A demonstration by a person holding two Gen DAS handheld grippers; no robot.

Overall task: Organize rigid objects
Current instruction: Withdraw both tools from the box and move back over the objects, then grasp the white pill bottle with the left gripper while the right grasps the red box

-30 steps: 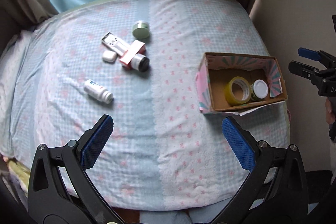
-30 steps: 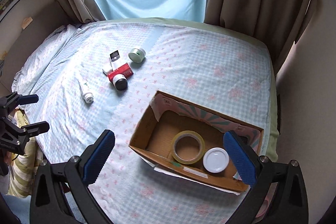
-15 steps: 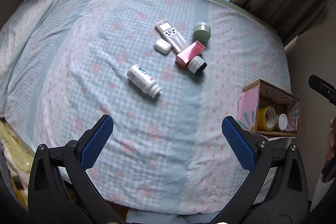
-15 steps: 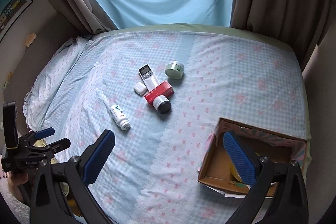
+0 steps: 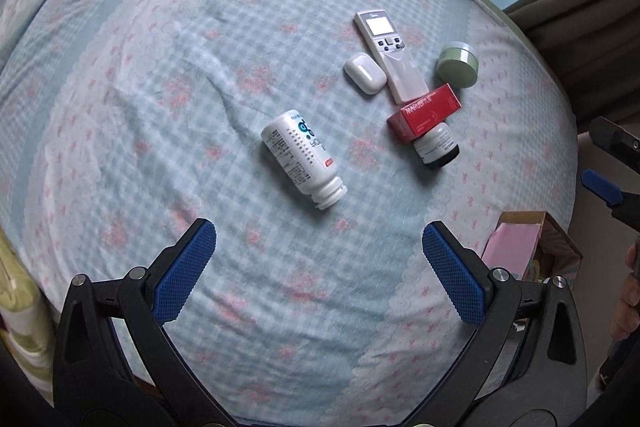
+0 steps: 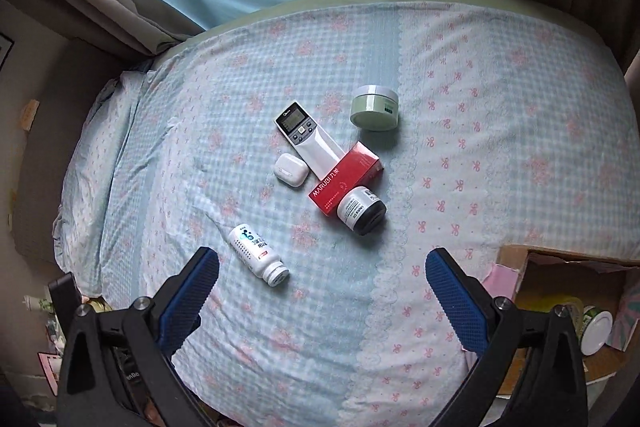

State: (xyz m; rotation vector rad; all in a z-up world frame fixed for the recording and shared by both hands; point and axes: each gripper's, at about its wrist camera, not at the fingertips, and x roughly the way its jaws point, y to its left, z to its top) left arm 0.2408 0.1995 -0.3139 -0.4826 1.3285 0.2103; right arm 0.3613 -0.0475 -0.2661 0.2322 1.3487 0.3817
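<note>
Six small things are lying on the bed (image 5: 160,75), all placed here relative to the red box (image 5: 425,117): the white remote control (image 5: 390,61) is touching its far end, the white earbud case (image 5: 365,72) is sitting just beside that remote, the pale green jar (image 5: 458,64) is resting near the box's far right, the black-capped jar (image 5: 436,149) is pressing against its near side, and the white pill bottle (image 5: 302,157) is lying on its side well to the box's left. Hovering above the bedspread nearer than the box, the left claw (image 5: 319,267) is standing released, gripping nothing. Likewise, the right claw (image 6: 322,285) is hanging wide apart and holding nothing. Right of the box, the cardboard box (image 6: 560,267) is sitting at the bed's edge, holding a white-lidded jar (image 6: 596,325).
</note>
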